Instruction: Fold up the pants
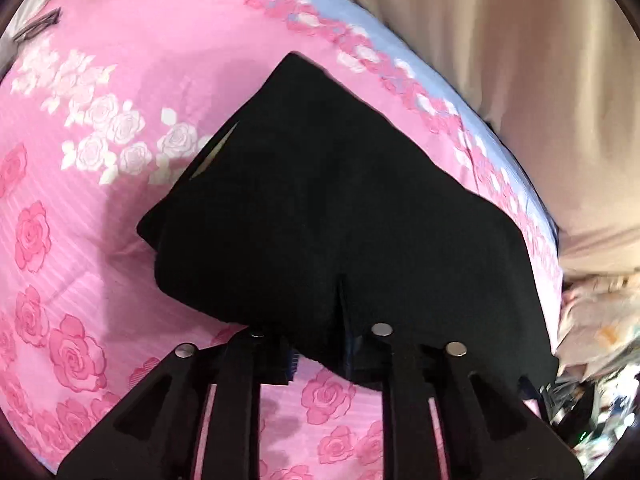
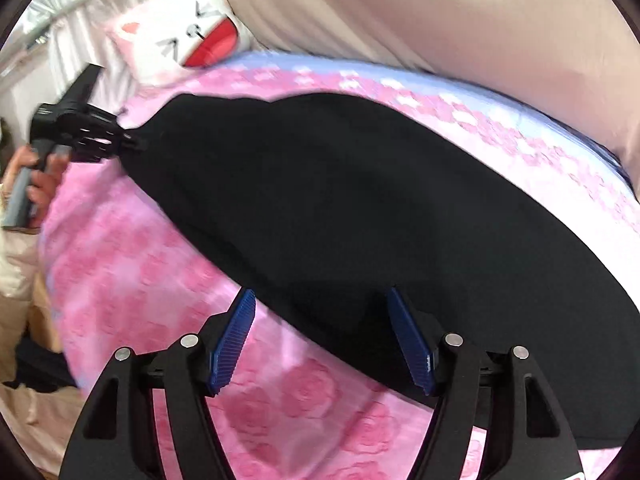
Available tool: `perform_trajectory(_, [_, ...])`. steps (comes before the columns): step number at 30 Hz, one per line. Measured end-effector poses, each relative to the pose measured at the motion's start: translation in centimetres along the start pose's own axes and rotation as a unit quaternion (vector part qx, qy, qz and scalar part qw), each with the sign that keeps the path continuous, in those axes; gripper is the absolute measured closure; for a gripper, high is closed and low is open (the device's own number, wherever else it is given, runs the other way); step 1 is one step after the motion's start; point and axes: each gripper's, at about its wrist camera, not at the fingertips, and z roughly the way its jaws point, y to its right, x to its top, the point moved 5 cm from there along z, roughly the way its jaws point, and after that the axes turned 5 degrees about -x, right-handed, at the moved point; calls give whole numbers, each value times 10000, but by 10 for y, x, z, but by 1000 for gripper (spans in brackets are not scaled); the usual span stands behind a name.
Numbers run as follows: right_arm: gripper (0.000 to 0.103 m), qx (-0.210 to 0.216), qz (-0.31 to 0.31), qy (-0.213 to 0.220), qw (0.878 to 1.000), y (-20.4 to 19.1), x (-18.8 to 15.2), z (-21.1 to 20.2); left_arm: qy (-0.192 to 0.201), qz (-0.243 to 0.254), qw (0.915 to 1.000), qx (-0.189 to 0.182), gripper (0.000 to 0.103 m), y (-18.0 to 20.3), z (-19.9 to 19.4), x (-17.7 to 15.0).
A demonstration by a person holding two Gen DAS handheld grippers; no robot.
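Black pants (image 1: 332,208) lie spread on your pink rose sheet (image 1: 80,240), near the beige curtain (image 1: 520,80). Your left gripper (image 1: 320,344) pinches their near edge. Your right gripper (image 2: 320,336) stands spread wide over the pants' hem, gripping nothing.

Black jaws (image 2: 322,340), blue ribbed pads (image 2: 234,344)

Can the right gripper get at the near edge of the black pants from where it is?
Probably yes. The right gripper is open, its blue pads straddling the near edge of the black pants on the pink bedsheet, nothing between.
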Motion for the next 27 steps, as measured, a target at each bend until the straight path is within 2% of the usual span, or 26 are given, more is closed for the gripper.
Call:
perform_trajectory(2, [38,-94,-185,-60,9998,-1,-4,2,100,170,9998,-13,74,9,-10,-3])
perform_trajectory(3, [53,-145,-285,-90,9994,-4,-3,8,77,204,9997,-66,68,13,-12,-3])
perform_trajectory(4, [71,-171,-381,-136,9990,-4,-2,12,84,239,9996,-77,68,16,-11,-2])
perform_trajectory(5, [79,-148,-430,-186,9988,-4,2,16,131,317,9994,-34,69,19,-12,0])
perform_trajectory(6, [95,-7,-366,-159,9992,-2,7,14,209,368,9991,-22,73,23,-16,2])
perform_trajectory(8, [96,313,-127,101,9994,5,24,-9,456,435,9980,-68,78,25,-30,7])
perform_trajectory(10, [97,677,42,496,9965,16,34,-40,800,460,9957,-27,76,24,-50,11])
perform_trajectory(11, [97,1039,127,583,9928,22,32,-49,826,422,9957,16,74,21,-50,16])
perform_trajectory(12, [98,1177,62,424,9921,25,23,-43,766,374,9964,5,70,15,-48,16])
perform_trajectory(13, [98,1123,-96,160,9935,23,14,-32,617,293,9977,19,70,8,-40,17])
perform_trajectory(14, [98,804,-378,-300,9956,20,-5,-11,426,173,9988,195,71,-2,-29,15])
perform_trajectory(15, [91,745,-487,-546,9945,16,-16,-1,323,148,9988,334,71,-6,-21,12])
perform_trajectory(16, [89,844,-462,-475,9942,13,-20,-3,279,160,9986,408,71,-7,-17,10])
perform_trajectory(17, [89,1129,-306,-346,9925,13,-17,-12,277,193,9981,510,71,-6,-15,6])
perform_trajectory(18, [84,1263,-218,-268,9914,14,-14,-17,302,215,9978,541,71,-6,-16,4])
perform_trajectory(19, [71,1274,-185,-147,9916,17,-11,-23,345,242,9975,570,71,-5,-17,3])
perform_trajectory(20, [64,1216,-163,-15,9924,21,-8,-29,387,240,9972,590,71,-4,-18,5])
perform_trajectory(22, [61,1288,-38,24,9917,25,-5,-29,379,145,9971,644,71,-7,-17,10])
perform_trajectory(24, [61,1624,255,158,9863,29,-4,-33,327,-61,9969,707,71,-14,-12,13])
perform_trajectory(25, [63,1636,290,223,9858,30,-6,-33,292,-191,9971,672,71,-18,-12,13])
perform_trajectory(26, [63,1408,244,139,9896,33,-10,-25,281,-317,9970,651,71,-21,-13,10])
perform_trajectory(27, [66,917,151,-173,9955,38,-17,-10,325,-323,9966,678,71,-21,-17,8])
